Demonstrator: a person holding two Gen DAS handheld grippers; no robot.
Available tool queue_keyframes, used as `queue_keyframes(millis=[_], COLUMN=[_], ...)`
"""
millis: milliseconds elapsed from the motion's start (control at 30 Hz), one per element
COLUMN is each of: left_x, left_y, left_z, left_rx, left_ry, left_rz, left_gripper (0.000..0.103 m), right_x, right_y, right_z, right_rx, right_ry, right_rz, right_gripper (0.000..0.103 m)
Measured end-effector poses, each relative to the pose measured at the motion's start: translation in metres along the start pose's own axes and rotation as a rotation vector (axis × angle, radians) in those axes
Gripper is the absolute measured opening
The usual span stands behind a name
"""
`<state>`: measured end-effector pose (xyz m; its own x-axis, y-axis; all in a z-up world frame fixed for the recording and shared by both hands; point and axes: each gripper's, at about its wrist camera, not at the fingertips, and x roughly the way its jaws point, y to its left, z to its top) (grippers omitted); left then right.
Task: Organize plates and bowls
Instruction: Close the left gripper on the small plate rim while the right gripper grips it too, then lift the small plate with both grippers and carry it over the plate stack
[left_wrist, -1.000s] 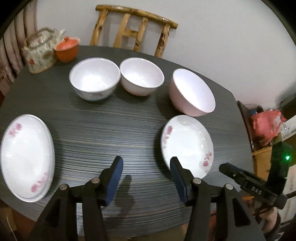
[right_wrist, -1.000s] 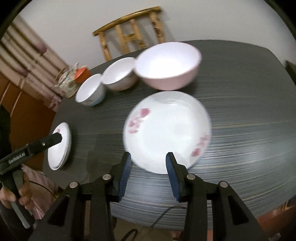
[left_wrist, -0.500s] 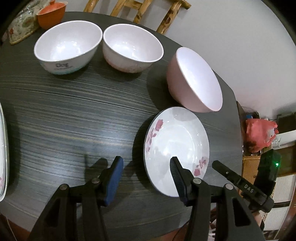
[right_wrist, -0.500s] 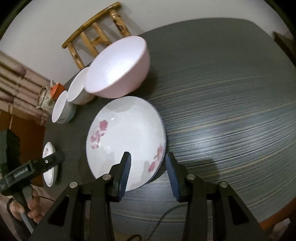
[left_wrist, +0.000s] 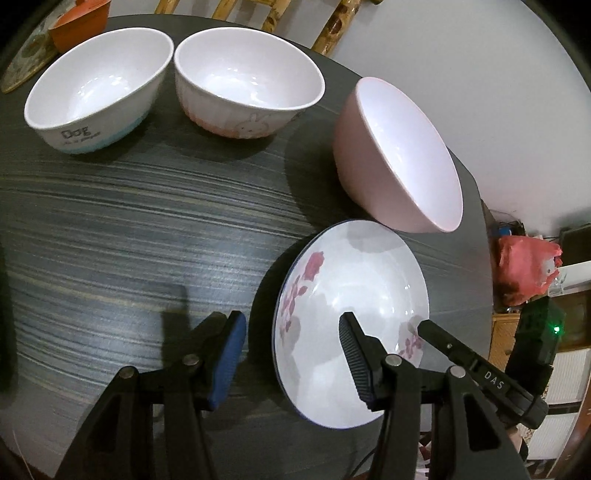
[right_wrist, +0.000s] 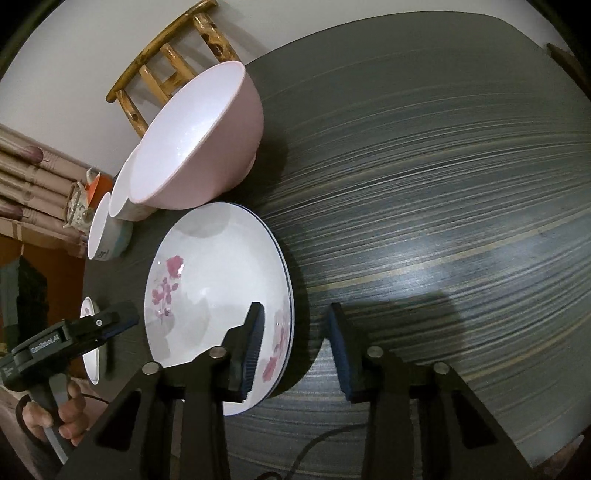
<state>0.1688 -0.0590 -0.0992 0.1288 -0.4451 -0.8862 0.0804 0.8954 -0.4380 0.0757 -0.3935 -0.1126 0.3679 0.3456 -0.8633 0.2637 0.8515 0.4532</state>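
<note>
Right gripper (right_wrist: 295, 343) closing, straddling flowered plate (right_wrist: 207, 280) right rim.

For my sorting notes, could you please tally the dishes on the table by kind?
Bowls: 3 (pink bowl, white "Dog" bowl, white rabbit-print bowl)
Plates: 2 (near floral plate, far floral plate)
Total: 5

I'm in a home dining room: a dark striped counter (left_wrist: 129, 229) set with bowls (left_wrist: 243, 81), a flowered plate (left_wrist: 351, 295), a teapot (right_wrist: 79, 210), a wooden chair (right_wrist: 166, 70) and curtains (right_wrist: 29, 177).
</note>
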Motion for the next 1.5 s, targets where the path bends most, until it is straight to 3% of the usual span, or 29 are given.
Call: queue_keyframes(millis=[67, 200, 367, 467, 800, 1500], left_x=[0.002, 0.005, 0.010, 0.013, 0.009, 0.000], left_y=[0.000, 0.002, 0.003, 0.005, 0.012, 0.028], left_z=[0.002, 0.003, 0.002, 0.000, -0.011, -0.016], left_rx=[0.008, 0.005, 0.016, 0.027, 0.085, 0.126], left_ry=[0.001, 0.012, 0.027, 0.033, -0.006, -0.021], left_rz=[0.010, 0.008, 0.012, 0.022, 0.087, 0.136], left_gripper=[0.052, 0.037, 0.033, 0.023, 0.007, 0.007], right_x=[0.003, 0.007, 0.012, 0.015, 0.019, 0.020], right_y=[0.001, 0.005, 0.009, 0.009, 0.010, 0.023], right_z=[0.002, 0.006, 0.010, 0.011, 0.010, -0.003], right_rx=[-0.008, -0.033, -0.053, -0.050, -0.050, -0.052], right_ry=[0.001, 0.005, 0.004, 0.007, 0.007, -0.014], right_rz=[0.000, 0.001, -0.008, -0.008, -0.019, -0.056], right_gripper=[0.024, 0.020, 0.016, 0.016, 0.011, 0.010])
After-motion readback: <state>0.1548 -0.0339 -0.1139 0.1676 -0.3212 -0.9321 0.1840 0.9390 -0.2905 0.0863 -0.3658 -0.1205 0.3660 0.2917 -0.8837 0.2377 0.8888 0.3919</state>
